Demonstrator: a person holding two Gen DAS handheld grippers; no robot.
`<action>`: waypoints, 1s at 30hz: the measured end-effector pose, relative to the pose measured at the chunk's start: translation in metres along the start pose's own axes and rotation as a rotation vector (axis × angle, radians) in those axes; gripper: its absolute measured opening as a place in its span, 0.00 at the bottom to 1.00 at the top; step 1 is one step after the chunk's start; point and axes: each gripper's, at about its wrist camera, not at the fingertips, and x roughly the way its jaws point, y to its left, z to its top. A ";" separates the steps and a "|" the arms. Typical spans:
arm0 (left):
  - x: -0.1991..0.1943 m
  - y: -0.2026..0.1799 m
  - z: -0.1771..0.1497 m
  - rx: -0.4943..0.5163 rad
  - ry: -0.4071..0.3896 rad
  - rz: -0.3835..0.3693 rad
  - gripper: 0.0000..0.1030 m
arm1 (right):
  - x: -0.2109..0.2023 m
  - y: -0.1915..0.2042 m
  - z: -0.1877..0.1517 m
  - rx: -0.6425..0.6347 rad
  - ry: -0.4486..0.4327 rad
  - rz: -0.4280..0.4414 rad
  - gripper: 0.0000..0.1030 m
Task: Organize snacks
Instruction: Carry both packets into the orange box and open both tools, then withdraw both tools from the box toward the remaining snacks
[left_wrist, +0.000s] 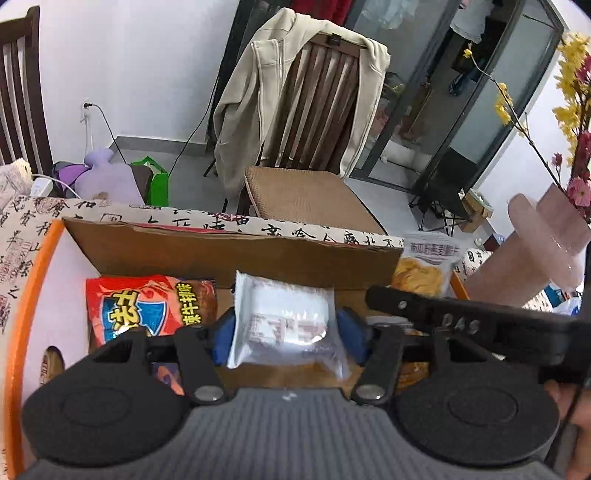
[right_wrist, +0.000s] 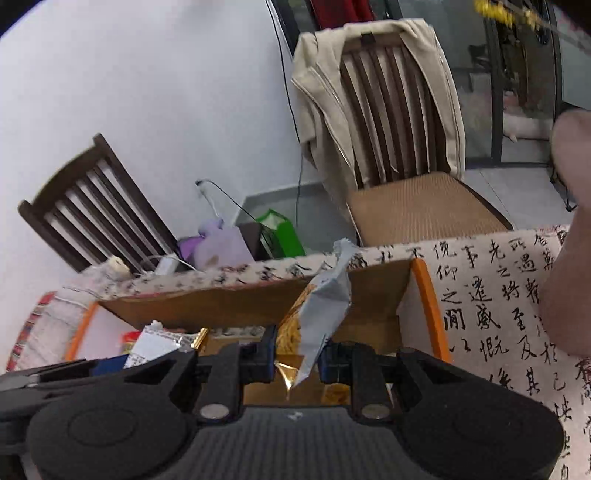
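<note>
Over an open cardboard box (left_wrist: 236, 251) with creased brown flaps and an orange-edged white outer wall, the left tongs (left_wrist: 284, 332) frame a white, pillow-shaped snack packet (left_wrist: 284, 317) of glossy, crinkled film; its blue pads (left_wrist: 225, 334) sit at the packet's two sides, and whether they press on it or stand just off it cannot be told. The right tongs (right_wrist: 297, 354) are clamped on the lower end of a grey foil chip bag (right_wrist: 325, 314), which stands up crumpled and twisted above the box's right half, its serrated top edge level with the far flap. In the left wrist view the same chip bag, printed with yellow chips, rises behind the black arm of the right tool. Down in the box's left part lies a red and orange noodle packet (left_wrist: 147, 306), shiny and flat. The box rests on a tabletop (right_wrist: 491, 295) covered with a cream cloth printed in black calligraphy; bare cloth shows to the box's right. Beyond the tabletop's far edge stands a dark slatted wooden chair (left_wrist: 317, 110) with a woven seat pad and a beige jacket (left_wrist: 251, 92) draped over its back.
</note>
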 end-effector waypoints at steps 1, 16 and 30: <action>-0.002 0.001 0.000 -0.008 -0.010 0.009 0.73 | 0.006 0.000 0.000 -0.007 0.010 -0.003 0.22; -0.147 -0.012 -0.007 0.062 -0.196 0.033 0.89 | -0.095 0.026 -0.001 -0.122 -0.124 -0.077 0.60; -0.302 -0.025 -0.132 0.113 -0.253 0.053 0.97 | -0.255 0.060 -0.105 -0.202 -0.200 0.030 0.72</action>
